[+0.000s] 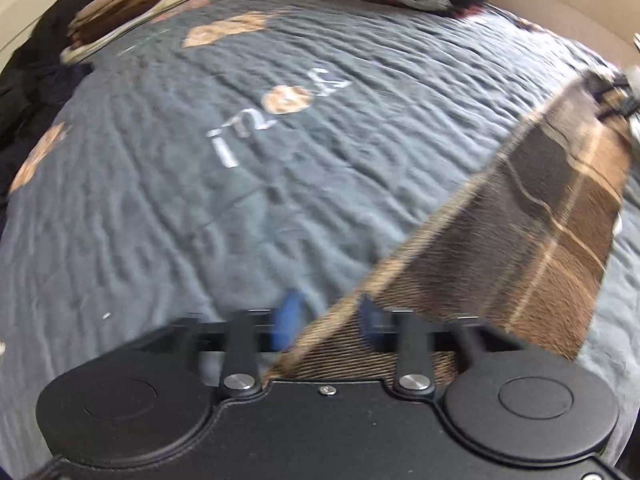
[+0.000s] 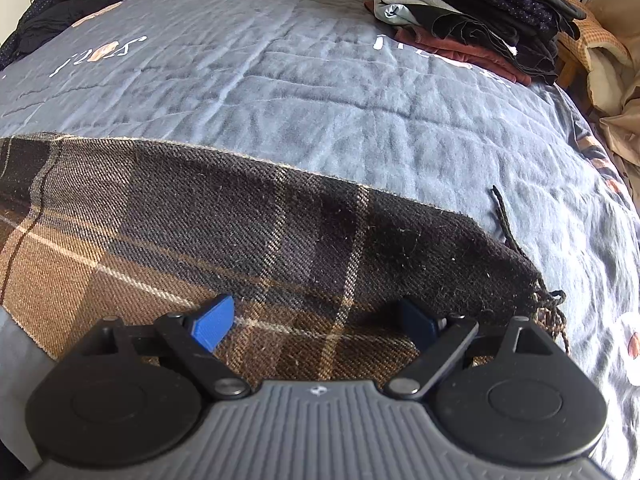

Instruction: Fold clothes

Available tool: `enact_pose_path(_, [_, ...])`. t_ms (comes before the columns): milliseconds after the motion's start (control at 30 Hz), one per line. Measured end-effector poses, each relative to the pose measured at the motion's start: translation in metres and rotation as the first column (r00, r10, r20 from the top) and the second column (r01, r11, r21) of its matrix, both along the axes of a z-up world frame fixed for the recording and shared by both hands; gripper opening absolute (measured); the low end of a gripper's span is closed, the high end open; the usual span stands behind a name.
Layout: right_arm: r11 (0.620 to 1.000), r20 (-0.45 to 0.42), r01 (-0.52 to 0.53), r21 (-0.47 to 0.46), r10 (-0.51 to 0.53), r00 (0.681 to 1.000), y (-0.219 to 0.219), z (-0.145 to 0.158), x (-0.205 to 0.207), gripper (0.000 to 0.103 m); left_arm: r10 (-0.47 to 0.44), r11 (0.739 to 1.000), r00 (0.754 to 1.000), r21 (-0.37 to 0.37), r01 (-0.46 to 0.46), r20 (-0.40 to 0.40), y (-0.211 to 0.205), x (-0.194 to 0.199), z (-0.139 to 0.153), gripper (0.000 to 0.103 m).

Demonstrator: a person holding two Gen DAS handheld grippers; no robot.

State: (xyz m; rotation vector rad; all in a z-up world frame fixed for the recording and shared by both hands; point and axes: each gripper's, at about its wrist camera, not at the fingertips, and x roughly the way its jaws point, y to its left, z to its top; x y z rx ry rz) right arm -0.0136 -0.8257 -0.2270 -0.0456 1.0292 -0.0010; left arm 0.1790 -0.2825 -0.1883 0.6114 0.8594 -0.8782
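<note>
I work on the bed cover [image 2: 320,92], which serves as the flat folding surface. The plaid scarf [image 2: 168,216] lies spread across its near edge, laid out straight so I can fold it. A stack of folded clothes [image 2: 472,20] sits at the far right, well apart, keeping finished items clear. My right gripper [image 2: 320,322] hovers over the scarf, jaws wide, holding nothing. My left gripper [image 1: 328,320] is blurred; its jaws stand apart at the scarf's edge, gripping nothing.
</note>
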Motion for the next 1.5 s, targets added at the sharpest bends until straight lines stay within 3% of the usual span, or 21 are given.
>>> enact_pose_path(67, [1.000, -0.001, -0.001, -0.002, 0.001, 1.000, 0.000, 0.000, 0.000, 0.089, -0.082, 0.996, 0.996, 0.033, 0.081, 0.041, -0.014, -0.014, -0.013, 0.077])
enact_pose_path(100, [1.000, -0.001, -0.001, -0.003, 0.001, 1.000, 0.000, 0.001, 0.000, 0.089, -0.107, 0.993, 0.993, 0.049, 0.104, 0.053, -0.020, -0.018, -0.020, 0.070])
enact_pose_path(133, [1.000, -0.001, -0.001, -0.003, 0.001, 1.000, 0.001, 0.001, -0.001, 0.089, -0.107, 0.993, 0.993, 0.064, 0.103, 0.056, -0.025, -0.018, -0.027, 0.055])
enact_pose_path(167, [1.000, -0.001, -0.001, -0.003, 0.001, 1.000, 0.001, 0.001, -0.001, 0.089, -0.102, 0.993, 0.994, 0.067, 0.099, 0.045, -0.027, -0.016, -0.033, 0.047])
enact_pose_path(233, [1.000, -0.002, -0.001, -0.002, 0.001, 1.000, 0.002, 0.000, 0.000, 0.089, -0.079, 0.996, 0.997, 0.041, 0.079, -0.011, -0.027, -0.008, -0.038, 0.020])
enact_pose_path(333, [1.000, 0.001, 0.000, 0.000, 0.000, 1.000, 0.002, -0.001, 0.000, 0.089, -0.054, 0.999, 0.998, 0.009, 0.054, -0.039, -0.024, 0.002, -0.035, 0.005])
enact_pose_path(500, [1.000, 0.019, 0.018, 0.019, -0.018, 1.000, -0.001, -0.003, 0.001, 0.089, -0.009, 1.000, 1.000, -0.012, 0.010, 0.029, -0.024, 0.012, -0.025, 0.003])
enact_pose_path(600, [0.999, 0.030, 0.035, 0.024, -0.036, 0.999, -0.002, -0.004, 0.002, 0.089, 0.062, 0.998, 0.991, -0.015, -0.061, 0.118, -0.025, 0.018, -0.023, 0.003])
enact_pose_path(667, [0.999, 0.033, 0.041, 0.027, -0.042, 0.999, -0.001, -0.006, 0.002, 0.089, 0.123, 0.992, 0.991, -0.049, -0.121, 0.051, -0.019, 0.027, -0.016, 0.003])
enact_pose_path(800, [0.998, 0.045, 0.061, 0.033, -0.063, 0.997, -0.001, -0.002, -0.001, 0.089, 0.126, 0.976, 0.988, -0.167, -0.139, -0.086, -0.002, 0.010, 0.010, 0.003])
enact_pose_path(900, [0.996, 0.081, 0.074, 0.053, -0.079, 0.994, 0.004, 0.010, -0.003, 0.089, 0.138, 0.952, 0.971, -0.245, -0.184, -0.195, 0.012, -0.021, 0.012, 0.007])
enact_pose_path(967, [0.994, 0.123, 0.059, 0.091, -0.070, 0.990, 0.014, 0.023, -0.002, 0.089, 0.164, 0.930, 0.955, -0.285, -0.234, -0.248, 0.022, -0.038, 0.003, 0.023])
enact_pose_path(1033, [0.992, 0.162, 0.039, 0.124, -0.059, 0.985, 0.026, 0.036, -0.001, 0.089, 0.245, 0.906, 0.937, -0.287, -0.312, -0.248, 0.029, -0.049, -0.014, 0.082])
enact_pose_path(1067, [0.990, 0.177, 0.024, 0.139, -0.049, 0.983, 0.035, 0.043, 0.002, 0.089, 0.302, 0.895, 0.920, -0.260, -0.363, -0.249, 0.029, -0.051, -0.026, 0.090])
enact_pose_path(1133, [0.984, 0.205, -0.010, 0.180, -0.027, 0.978, 0.056, 0.057, 0.009, 0.089, 0.382, 0.873, 0.893, -0.223, -0.433, -0.238, 0.027, -0.056, -0.045, 0.087])
enact_pose_path(1200, [0.971, 0.223, -0.038, 0.234, -0.016, 0.975, 0.079, 0.072, 0.018, 0.089, 0.429, 0.849, 0.885, -0.254, -0.463, -0.180, 0.023, -0.072, -0.050, 0.088])
enact_pose_path(1267, [0.952, 0.230, -0.061, 0.300, -0.010, 0.973, 0.105, 0.083, 0.027, 0.089, 0.464, 0.819, 0.867, -0.286, -0.498, -0.182, 0.021, -0.087, -0.050, 0.088])
enact_pose_path(1400, [0.903, 0.228, -0.117, 0.414, 0.021, 0.973, 0.168, 0.090, 0.047, 0.089, 0.482, 0.780, 0.857, -0.356, -0.515, -0.183, 0.025, -0.112, -0.040, 0.088])
enact_pose_path(1500, [0.880, 0.233, -0.195, 0.433, 0.100, 0.967, 0.219, 0.086, 0.062, 0.089, 0.552, 0.710, 0.815, -0.415, -0.569, -0.174, 0.047, -0.116, -0.028, 0.088])
